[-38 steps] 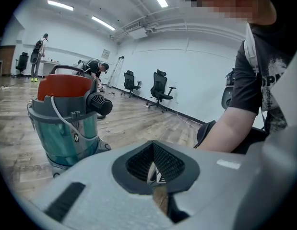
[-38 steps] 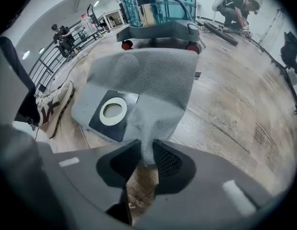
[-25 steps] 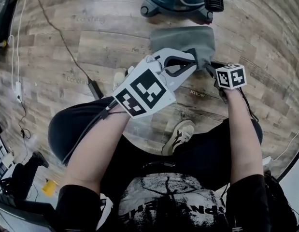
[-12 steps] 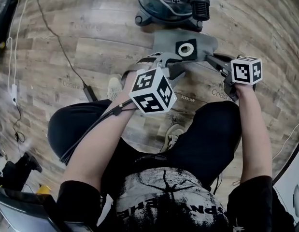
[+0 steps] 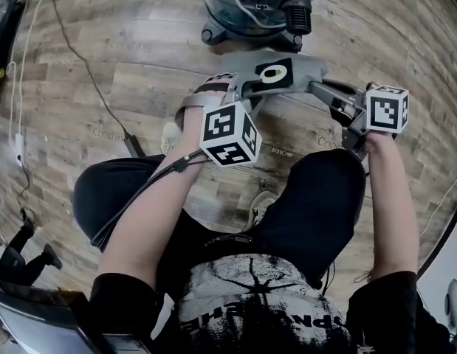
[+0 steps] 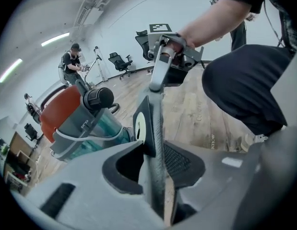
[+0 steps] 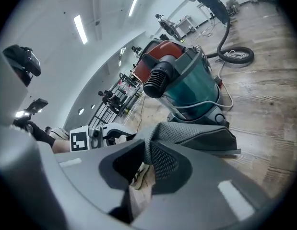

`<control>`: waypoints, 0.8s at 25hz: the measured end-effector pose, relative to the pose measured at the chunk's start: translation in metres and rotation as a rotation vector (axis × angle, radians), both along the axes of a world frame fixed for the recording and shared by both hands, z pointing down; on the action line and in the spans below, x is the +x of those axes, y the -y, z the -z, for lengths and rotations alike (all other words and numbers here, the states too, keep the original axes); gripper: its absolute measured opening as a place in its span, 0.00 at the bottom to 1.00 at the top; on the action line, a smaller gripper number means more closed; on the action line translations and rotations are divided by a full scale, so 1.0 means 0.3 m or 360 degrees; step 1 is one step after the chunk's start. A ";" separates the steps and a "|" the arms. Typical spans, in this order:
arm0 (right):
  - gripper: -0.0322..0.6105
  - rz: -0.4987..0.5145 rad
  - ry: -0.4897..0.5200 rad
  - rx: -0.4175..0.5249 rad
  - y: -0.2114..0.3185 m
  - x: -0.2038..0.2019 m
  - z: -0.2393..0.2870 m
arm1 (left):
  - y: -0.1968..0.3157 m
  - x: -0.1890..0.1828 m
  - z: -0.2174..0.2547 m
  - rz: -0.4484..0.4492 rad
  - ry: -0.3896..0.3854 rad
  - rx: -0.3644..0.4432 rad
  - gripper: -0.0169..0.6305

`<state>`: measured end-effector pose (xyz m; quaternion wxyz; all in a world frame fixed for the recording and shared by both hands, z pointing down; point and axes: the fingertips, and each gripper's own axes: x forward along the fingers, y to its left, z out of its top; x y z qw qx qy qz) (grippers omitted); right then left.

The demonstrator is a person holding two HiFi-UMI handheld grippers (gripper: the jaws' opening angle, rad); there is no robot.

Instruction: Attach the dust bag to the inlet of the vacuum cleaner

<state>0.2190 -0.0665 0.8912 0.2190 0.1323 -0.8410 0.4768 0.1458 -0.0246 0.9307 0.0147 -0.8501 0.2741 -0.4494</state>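
Dust bag: grey dust bag [image 5: 300,70] spans between the two grippers, at 6 o'clock of the vacuum cleaner in the head view and apart from it.
Collar: black collar [image 5: 273,73] with a white ring, facing up.
Left gripper: left gripper [image 5: 241,87] is at the bag's 9 o'clock edge. Its jaws have just been opening and stand apart. The bag's edge and collar sit between them, with a sliver of floor showing beside the fabric, so nothing is clamped.
Right gripper: right gripper [image 5: 317,88] is at the bag's 3 o'clock edge, its claw pinched closed on the mesh fabric.
Vacuum cleaner: vacuum cleaner [image 5: 250,9] has a red top and a teal tank. Its ribbed black port [image 5: 300,13] points toward the bag.
Floor: wood planks [image 5: 139,87].
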 end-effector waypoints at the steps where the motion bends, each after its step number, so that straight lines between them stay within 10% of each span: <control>1: 0.12 -0.0017 0.0016 -0.0021 -0.003 -0.002 0.007 | 0.006 -0.007 0.006 0.0006 0.0007 0.0019 0.18; 12: 0.14 -0.0116 0.0152 -0.0140 -0.012 -0.020 0.040 | 0.027 -0.038 0.049 0.0025 0.0015 0.0090 0.08; 20: 0.40 0.0023 -0.0049 0.0192 0.008 0.020 0.074 | 0.049 -0.060 0.091 0.0058 -0.0017 0.0004 0.07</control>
